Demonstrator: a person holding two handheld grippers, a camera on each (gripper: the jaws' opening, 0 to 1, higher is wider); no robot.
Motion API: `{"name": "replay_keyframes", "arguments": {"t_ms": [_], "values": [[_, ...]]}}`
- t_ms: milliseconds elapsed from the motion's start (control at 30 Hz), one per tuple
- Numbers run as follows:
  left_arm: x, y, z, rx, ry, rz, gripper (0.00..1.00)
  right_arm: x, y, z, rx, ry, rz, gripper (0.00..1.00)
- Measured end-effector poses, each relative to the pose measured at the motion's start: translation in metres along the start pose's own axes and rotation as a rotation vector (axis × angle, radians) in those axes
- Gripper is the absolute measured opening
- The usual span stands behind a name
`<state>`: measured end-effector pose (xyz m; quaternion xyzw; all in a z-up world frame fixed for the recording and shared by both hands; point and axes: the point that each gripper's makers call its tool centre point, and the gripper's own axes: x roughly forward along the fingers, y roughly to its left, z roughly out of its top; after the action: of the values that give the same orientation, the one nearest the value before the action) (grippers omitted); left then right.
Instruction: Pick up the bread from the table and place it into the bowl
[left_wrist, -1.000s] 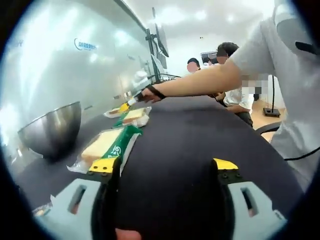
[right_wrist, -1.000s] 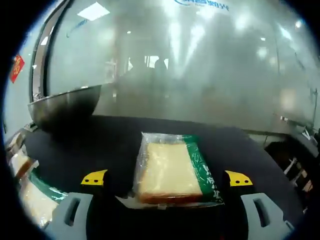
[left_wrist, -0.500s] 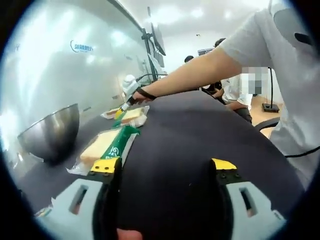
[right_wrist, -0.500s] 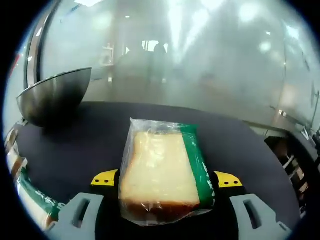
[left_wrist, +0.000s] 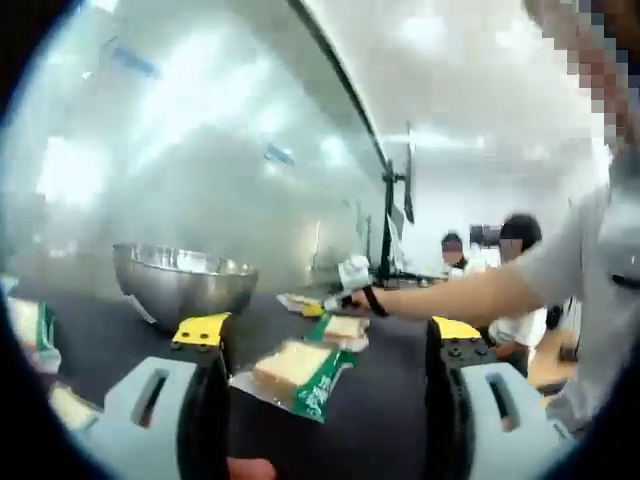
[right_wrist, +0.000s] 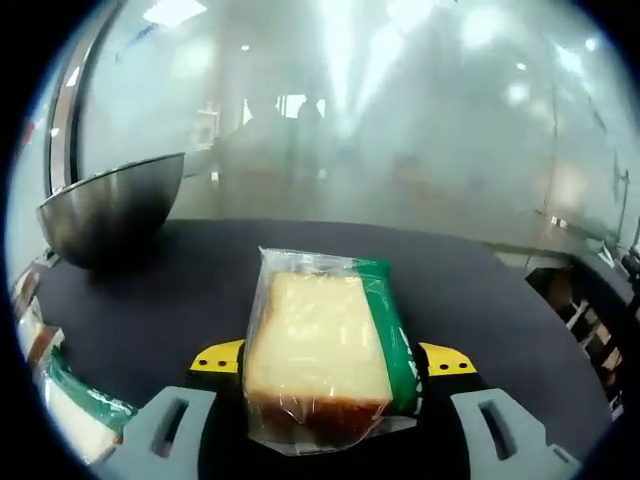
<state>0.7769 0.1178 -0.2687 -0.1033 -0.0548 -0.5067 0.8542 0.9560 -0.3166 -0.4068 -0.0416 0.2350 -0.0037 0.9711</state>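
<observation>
The slice of white bread sealed in a clear plastic wrapper with a green edge band (right_wrist: 318, 350) is seen in the right gripper view between the two jaws of the right claw (right_wrist: 330, 362). The yellow-tipped jaws are closed against both long sides of the packet, so the packet is judged to be held. Whether it is raised from the dark desk (right_wrist: 480, 290) or resting on it cannot be told. The round polished steel bowl (right_wrist: 105, 210) stands on the desk to the left, well apart from the packet.

In the left gripper view the left claw (left_wrist: 328, 338) is shown with its jaws set wide and nothing between them. A second wrapped slice (left_wrist: 298, 372) lies on the desk beyond it, and further packets lie near the bowl (left_wrist: 182, 285).

The bread is judged to be light, soft and easily crushed; the wrapper film is slippery and loose at its ends. Hold is best taken across the middle of the slice, on the crust sides, with modest pressure. The loose film ends are not to be gripped, as the slice may slide inside the wrapper.
</observation>
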Motion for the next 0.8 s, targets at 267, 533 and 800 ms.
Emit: {"name": "replay_keyframes", "arguments": {"t_ms": [267,533,800], "values": [[-0.058,0.136,0.028,0.297,0.02,0.614,0.84,-0.003,0.001,0.004,0.051,-0.014,0.031,0.61],[-0.104,0.245,-0.02,0.098,0.211,0.913,0.84,0.0,0.008,0.004,0.049,-0.019,0.036,0.61],[-0.105,0.307,-0.039,-0.074,0.307,1.024,0.84,0.005,0.012,0.007,-0.113,0.013,0.025,0.61]]}}
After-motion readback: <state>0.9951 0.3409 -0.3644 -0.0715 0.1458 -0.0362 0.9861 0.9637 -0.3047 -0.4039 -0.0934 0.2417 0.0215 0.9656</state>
